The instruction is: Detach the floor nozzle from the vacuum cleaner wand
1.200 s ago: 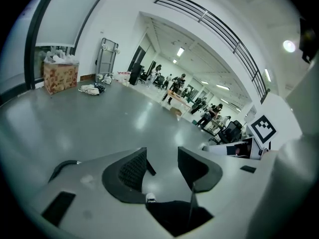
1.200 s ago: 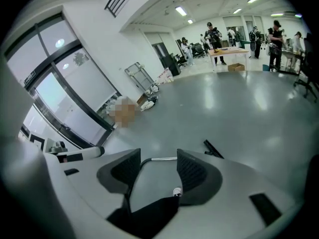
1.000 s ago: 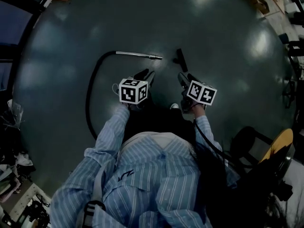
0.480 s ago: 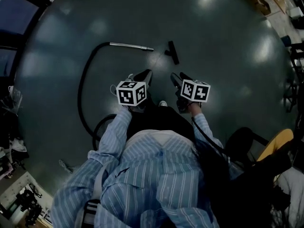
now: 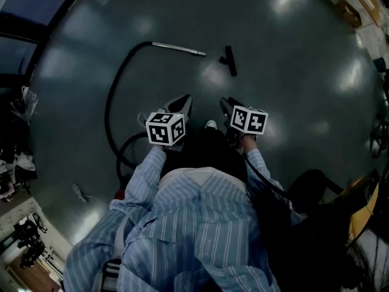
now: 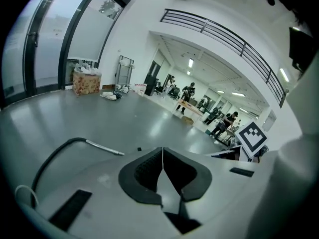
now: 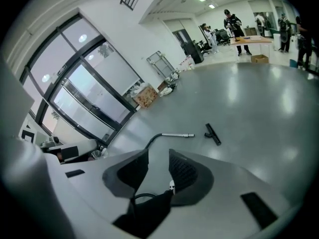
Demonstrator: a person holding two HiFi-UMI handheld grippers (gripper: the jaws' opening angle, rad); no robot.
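The silver wand (image 5: pixel 178 48) lies on the dark floor, joined to a black hose (image 5: pixel 114 96) that curves back toward my feet. The black floor nozzle (image 5: pixel 230 60) lies apart from the wand's tip, just to its right. Both grippers hang well short of them, holding nothing. My left gripper (image 5: pixel 184 101) is shut, its pads meeting (image 6: pixel 162 151), with the wand (image 6: pixel 104 148) far beyond them. My right gripper (image 5: pixel 225 104) is closing, with only bare floor showing in the narrow gap between its jaws (image 7: pixel 158 158). The wand (image 7: pixel 177 135) and nozzle (image 7: pixel 213 133) lie far ahead of it.
The hose coils in a loop (image 5: pixel 129 148) by my left foot. A yellow chair (image 5: pixel 364 202) stands at lower right and clutter (image 5: pixel 18 157) lines the left edge. People stand at tables (image 7: pixel 249 39) far off. A cardboard box (image 6: pixel 86 81) sits by the windows.
I have backed away, so the wand and nozzle now lie farther ahead of both grippers. The left jaws have closed fully and the right jaws have narrowed.
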